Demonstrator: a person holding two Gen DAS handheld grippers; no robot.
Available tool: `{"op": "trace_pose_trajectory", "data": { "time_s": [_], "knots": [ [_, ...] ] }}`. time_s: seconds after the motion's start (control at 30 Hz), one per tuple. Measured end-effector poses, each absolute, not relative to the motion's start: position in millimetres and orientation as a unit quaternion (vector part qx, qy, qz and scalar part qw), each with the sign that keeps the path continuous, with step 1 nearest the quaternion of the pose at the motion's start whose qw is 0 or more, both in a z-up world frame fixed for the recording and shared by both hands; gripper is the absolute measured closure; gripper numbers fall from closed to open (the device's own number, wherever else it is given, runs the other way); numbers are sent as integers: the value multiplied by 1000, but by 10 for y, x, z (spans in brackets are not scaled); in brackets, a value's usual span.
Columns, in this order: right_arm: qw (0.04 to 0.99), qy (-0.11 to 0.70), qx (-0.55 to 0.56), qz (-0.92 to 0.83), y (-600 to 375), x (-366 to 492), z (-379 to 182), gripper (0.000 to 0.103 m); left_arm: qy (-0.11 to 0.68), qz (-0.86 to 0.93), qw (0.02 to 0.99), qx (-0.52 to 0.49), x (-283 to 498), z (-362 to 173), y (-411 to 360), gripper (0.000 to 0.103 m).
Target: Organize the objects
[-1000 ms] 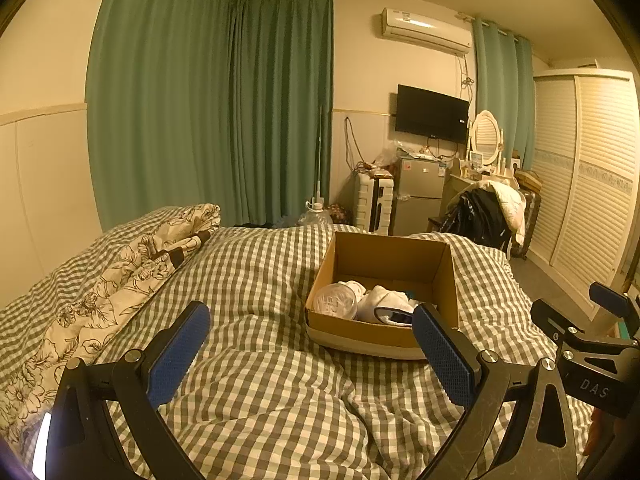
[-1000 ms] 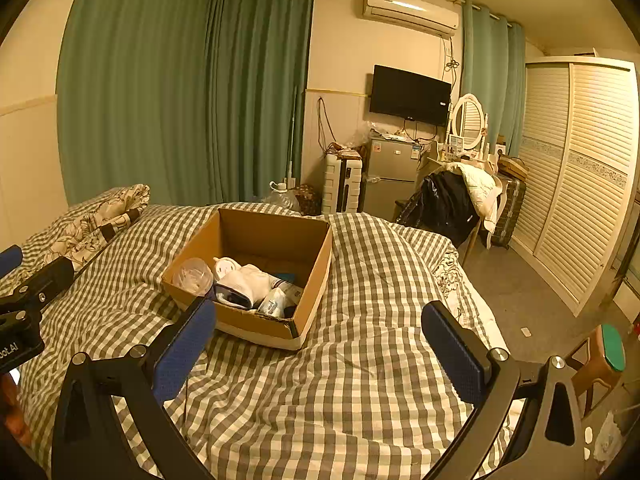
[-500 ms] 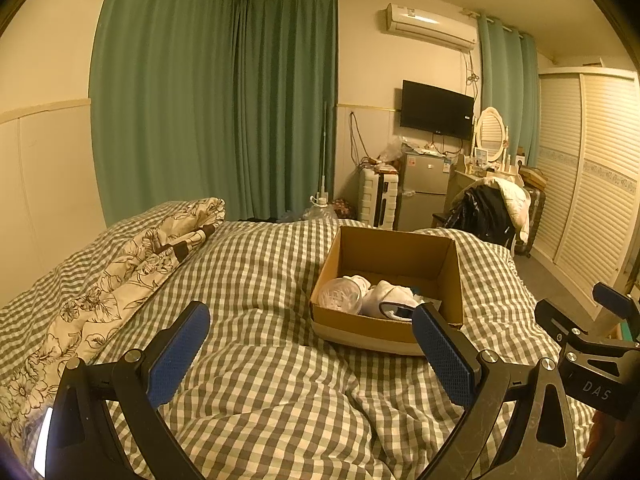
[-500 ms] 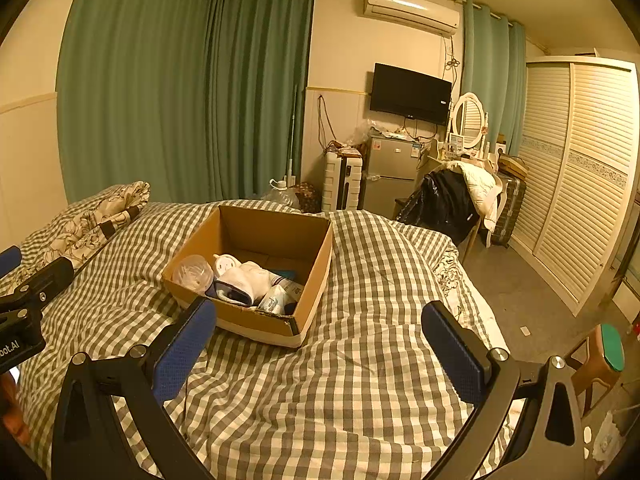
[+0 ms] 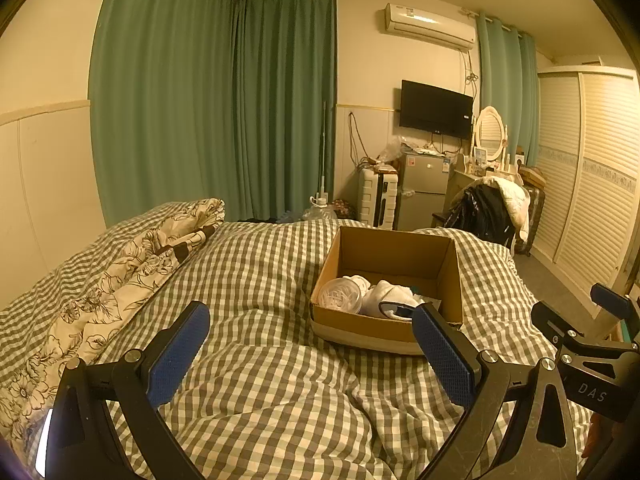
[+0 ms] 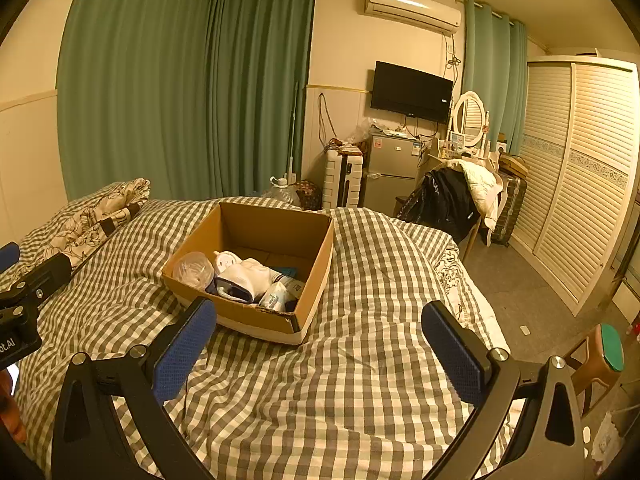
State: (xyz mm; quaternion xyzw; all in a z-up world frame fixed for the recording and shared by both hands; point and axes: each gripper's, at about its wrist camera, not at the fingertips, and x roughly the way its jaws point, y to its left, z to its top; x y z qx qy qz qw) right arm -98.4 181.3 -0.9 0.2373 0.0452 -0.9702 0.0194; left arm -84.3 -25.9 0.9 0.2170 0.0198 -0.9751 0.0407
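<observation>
From the left wrist view, my left tool (image 5: 310, 354) hangs over the bed (image 5: 260, 280) w/ jaws spread wide, nothing between the blue pads (image 5: 178, 354). The box (image 5: 386, 322) sits ahead and a bit right on the checked duvet, top open, its near right corner partly behind my right-hand pad. Inside, at the near end: a clear plastic cup (image 5: 339, 295) lying on its side and a white cloth bundle (image 5: 386, 300) w/ a dark trim; far end looks bare. The right tool (image 5: 592, 344) shows at the frame's right edge, beside the box. From the right wrist view, that right tool (image 6: 318, 350) is likewise released, jaws wide, empty, above the duvet near the bed's edge. Here the box (image 6: 256, 316) is ahead-left, and I see more contents: cup (image 6: 194, 270), a small white round item w/ a face, the cloth (image 6: 250, 276), a crinkly packet (image 6: 276, 296), sth blue behind. The left tool (image 6: 24, 292) pokes in at far left. My read: cardboard is light, fairly stiff, but walls flex and the duvet under it is soft, so it may tip or slide if pushed. I'd take a side wall at the rim, or pinch cloth by a fold; cup prob. thin, crushable, so grip lightly at the rim.
</observation>
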Motion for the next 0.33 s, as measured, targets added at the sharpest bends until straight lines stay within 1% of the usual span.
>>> {"op": "trace_pose_trajectory", "data": {
  "time_s": [0.33],
  "knots": [
    [20,45,239,-970,1798,-984,-30,0,13,-976,42,215,-836,11,-269,0]
  ]
}}
